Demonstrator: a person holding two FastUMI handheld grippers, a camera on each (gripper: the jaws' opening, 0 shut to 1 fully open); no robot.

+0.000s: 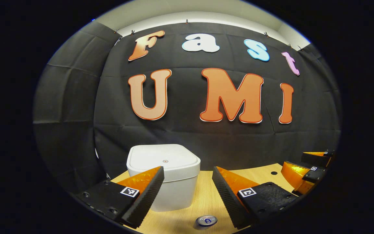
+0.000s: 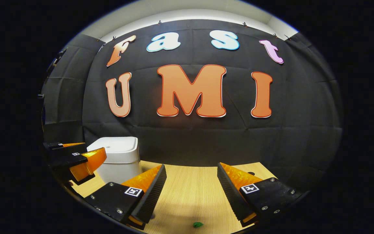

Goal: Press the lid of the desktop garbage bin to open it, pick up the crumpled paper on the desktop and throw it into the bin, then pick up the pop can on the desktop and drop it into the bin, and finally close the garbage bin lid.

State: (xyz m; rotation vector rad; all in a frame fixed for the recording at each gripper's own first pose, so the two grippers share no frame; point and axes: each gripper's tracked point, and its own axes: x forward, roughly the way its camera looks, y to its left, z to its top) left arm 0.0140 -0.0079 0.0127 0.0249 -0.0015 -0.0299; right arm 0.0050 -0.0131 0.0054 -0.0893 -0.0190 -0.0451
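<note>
Both claws, left claw (image 1: pixel 188 182) and right claw (image 2: pixel 192 180), spread apart, empty. Bin (image 1: pixel 170 185) lid (image 1: pixel 164 159) shut, rigid; press centre. Pop can (image 1: pixel 206 220) on worktop (image 1: pixel 206 198): light, slippery; grip mid-body.

You have bright, even light from above in both views: a pale strip glows along the top of each frame where the wall meets the ceiling. The wooden table (image 1: pixel 258 174) at the bottom is well lit and warm, while the black cloth soaks up light and darkens toward the left and right edges. Fisheye bending is strong (cloth seams bow outward near the rim). The white bin (image 1: pixel 164 169) casts only a soft shadow at its base, and its lid shows no harsh glare. The can top (image 1: pixel 206 220) catches a small glint. Focus is sharp throughout, without motion blur.
</note>
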